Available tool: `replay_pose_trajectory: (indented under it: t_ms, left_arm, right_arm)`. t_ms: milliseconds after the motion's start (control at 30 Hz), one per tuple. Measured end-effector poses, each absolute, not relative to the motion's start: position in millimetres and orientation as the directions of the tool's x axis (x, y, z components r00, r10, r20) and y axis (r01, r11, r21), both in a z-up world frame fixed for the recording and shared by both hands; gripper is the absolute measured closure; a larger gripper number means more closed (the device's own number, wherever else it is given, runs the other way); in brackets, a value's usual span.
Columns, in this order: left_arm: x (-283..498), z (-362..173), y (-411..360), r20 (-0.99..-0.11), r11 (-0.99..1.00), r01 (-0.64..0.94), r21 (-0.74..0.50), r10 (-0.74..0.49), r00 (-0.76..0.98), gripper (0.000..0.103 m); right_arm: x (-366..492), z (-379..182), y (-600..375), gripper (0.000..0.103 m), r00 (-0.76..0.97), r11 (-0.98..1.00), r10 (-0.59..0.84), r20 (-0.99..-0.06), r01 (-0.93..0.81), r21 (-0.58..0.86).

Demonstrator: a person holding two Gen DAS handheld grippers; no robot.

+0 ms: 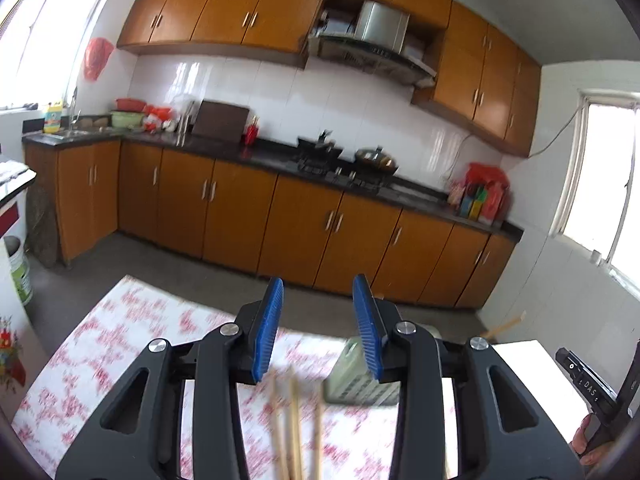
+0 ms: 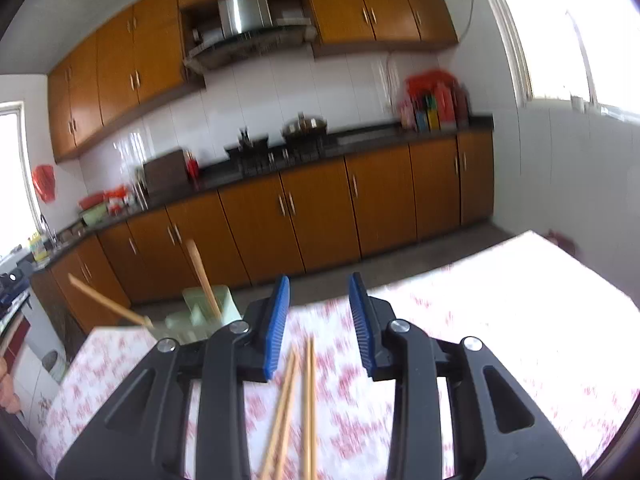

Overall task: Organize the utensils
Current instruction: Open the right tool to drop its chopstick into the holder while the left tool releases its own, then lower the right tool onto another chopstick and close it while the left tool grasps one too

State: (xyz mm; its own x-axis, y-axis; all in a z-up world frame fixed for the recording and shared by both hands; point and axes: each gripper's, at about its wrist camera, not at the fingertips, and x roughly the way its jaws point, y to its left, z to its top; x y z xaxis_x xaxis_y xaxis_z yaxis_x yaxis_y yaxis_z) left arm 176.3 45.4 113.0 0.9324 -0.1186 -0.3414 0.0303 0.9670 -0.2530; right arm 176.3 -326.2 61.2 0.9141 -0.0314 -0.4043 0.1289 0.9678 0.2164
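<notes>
the only readable lettering is "das" in pale letters, running sideways on a black device at about four o'clock in the left wrist view, next to a small round mark. the yellow bottle by the sink at nine o'clock carries a label, too blurred to read. nothing legible shows in the right wrist view.
</notes>
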Motion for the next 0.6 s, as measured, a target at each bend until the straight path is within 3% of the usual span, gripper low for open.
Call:
replay_pose_trajectory:
  t_ms: [100,267,600]
  left_arm:
    - [177.6,77.7,52.8,-0.428,0.975,-0.004,-0.22,-0.093,0.899,0.066]
    - [181.9,17.8,64.3,-0.566,0.98,-0.05,-0.195,-0.07,0.822,0.066]
    - [177.9,-35.4,72.6,-0.665,0.979,-0.076,-0.189,-0.071,0.743,0.066]
  right_arm:
    - [185.9,11.7,-323.9,0.071,0.846,0.972,-0.006,-0.533,0.13,0.196]
    - [206.6,-60.2,-306.3,0.085,0.711,0.975,0.092,-0.697,0.078,0.209]
    - [234.5,-107.3,-286.4,0.087,0.623,0.983,0.091,-0.777,0.067,0.169]
